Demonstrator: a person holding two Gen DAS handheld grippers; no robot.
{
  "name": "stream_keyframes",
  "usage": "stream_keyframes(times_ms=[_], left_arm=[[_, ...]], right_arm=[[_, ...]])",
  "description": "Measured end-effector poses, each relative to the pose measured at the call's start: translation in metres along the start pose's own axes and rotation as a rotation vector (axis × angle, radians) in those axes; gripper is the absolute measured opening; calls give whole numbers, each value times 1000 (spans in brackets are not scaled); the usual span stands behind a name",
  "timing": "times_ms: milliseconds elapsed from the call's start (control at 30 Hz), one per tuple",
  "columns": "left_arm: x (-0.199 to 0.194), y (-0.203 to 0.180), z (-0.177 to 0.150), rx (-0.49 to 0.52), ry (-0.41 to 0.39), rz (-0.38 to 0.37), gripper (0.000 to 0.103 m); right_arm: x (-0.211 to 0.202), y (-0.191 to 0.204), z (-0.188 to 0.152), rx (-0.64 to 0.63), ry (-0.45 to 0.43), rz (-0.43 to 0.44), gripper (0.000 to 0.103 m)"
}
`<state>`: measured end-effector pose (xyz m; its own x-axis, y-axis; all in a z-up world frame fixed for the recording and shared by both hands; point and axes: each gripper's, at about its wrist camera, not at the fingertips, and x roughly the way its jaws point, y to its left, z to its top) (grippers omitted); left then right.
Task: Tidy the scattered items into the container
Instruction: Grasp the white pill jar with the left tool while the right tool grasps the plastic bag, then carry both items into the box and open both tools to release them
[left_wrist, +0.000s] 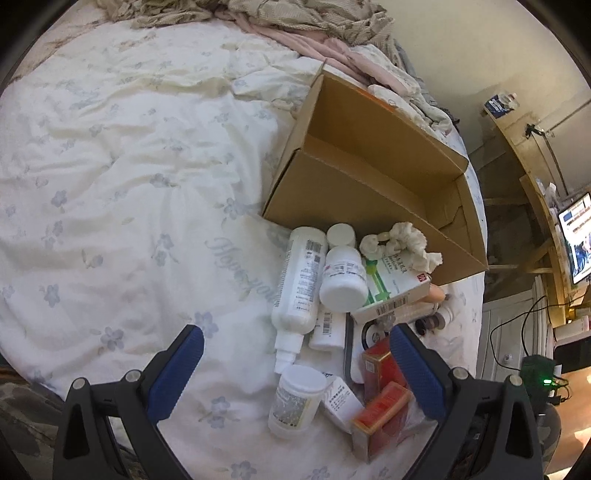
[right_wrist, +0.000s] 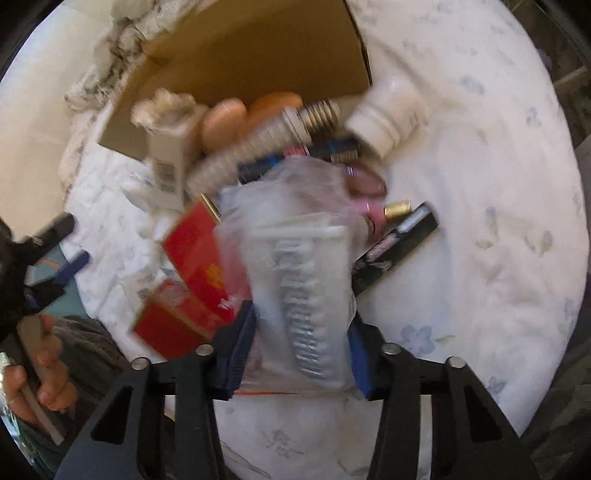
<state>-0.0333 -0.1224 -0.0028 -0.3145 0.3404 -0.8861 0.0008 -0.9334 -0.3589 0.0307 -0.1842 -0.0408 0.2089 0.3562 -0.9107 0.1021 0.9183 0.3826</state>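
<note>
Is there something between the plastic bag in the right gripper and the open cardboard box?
Yes. Between the clear plastic bag and the brown cardboard box lies a pile: a screw-base light bulb, a dark flat packet, and a white box.

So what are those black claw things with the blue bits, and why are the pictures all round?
They are two grabbing tools, and a person holds one in each hand. Each tool has a small camera with a wide, bulging lens, which makes the pictures round. One picture looks along the left gripper, whose jaws stand open and empty above a heap of white bottles and red boxes. The other looks along the right gripper, whose jaws are pressing on a clear plastic bag. Everything lies on a flowery bedsheet. The open cardboard box is where the things should go, and it looks empty.
</note>
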Motion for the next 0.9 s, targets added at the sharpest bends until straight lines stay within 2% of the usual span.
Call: stream_keyframes(times_ms=[33, 100, 167, 233, 400, 433, 467, 500, 600, 733, 900], left_arm=[[3, 3, -1, -13, 16, 0, 101], [19, 9, -7, -51, 108, -15, 101], [28, 11, -14, -68, 166, -27, 99], [31, 6, -22, -29, 187, 0, 86], [43, -2, -36, 28, 241, 29, 65], [47, -4, -37, 43, 254, 37, 54], [51, -4, -38, 49, 267, 43, 48], [53, -2, -38, 45, 273, 40, 36], [49, 1, -37, 32, 252, 30, 35], [33, -12, -35, 99, 185, 32, 35], [8, -20, -25, 124, 102, 9, 35]], right_arm=[[-8, 2, 1, 44, -39, 12, 25], [-16, 3, -3, 47, -80, 30, 21], [-29, 9, -4, 51, -103, 52, 20], [-42, 10, 5, 62, -121, 71, 20], [-53, 13, 2, 109, -212, 135, 19], [-59, 10, 3, 119, -225, 152, 19], [-63, 9, 5, 123, -233, 162, 19], [-63, 11, 4, 130, -242, 167, 19], [-66, 14, 9, 139, -262, 193, 19], [-64, 14, 23, 168, -282, 243, 19], [-93, 8, 49, 131, -331, 239, 19]])
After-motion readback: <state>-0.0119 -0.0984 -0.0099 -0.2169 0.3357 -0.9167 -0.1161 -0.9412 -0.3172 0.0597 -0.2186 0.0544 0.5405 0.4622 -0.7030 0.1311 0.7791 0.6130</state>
